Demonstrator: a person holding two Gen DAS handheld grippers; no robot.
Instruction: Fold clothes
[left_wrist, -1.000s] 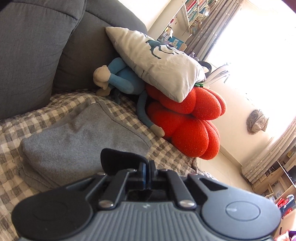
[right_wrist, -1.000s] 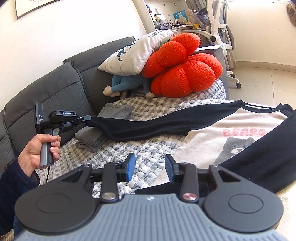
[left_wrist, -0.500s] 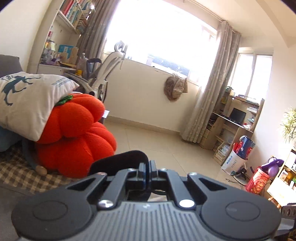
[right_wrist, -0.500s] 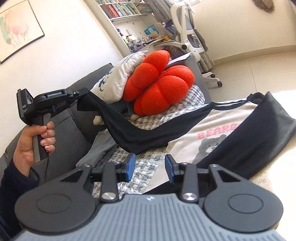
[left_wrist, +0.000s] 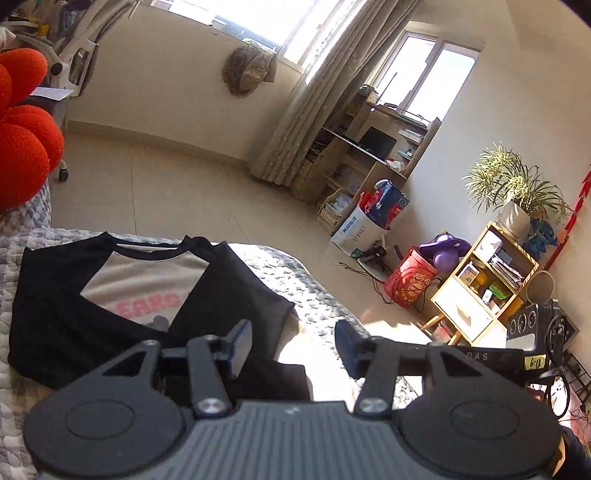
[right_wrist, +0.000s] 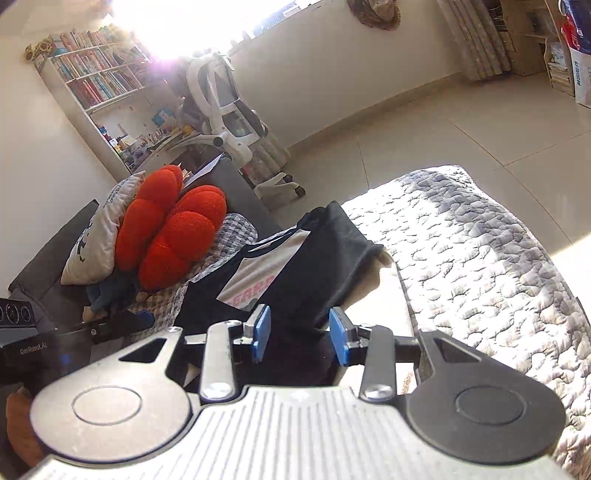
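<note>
Lying flat, shirt (left_wrist: 144, 273) collar toward window

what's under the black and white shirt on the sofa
The shirt lies on a grey quilted cover, which shows all around it. What lies beneath the cover is hidden, as is the patch directly under the shirt.

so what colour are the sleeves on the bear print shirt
Black sleeves, clearest in the left wrist view.
</note>
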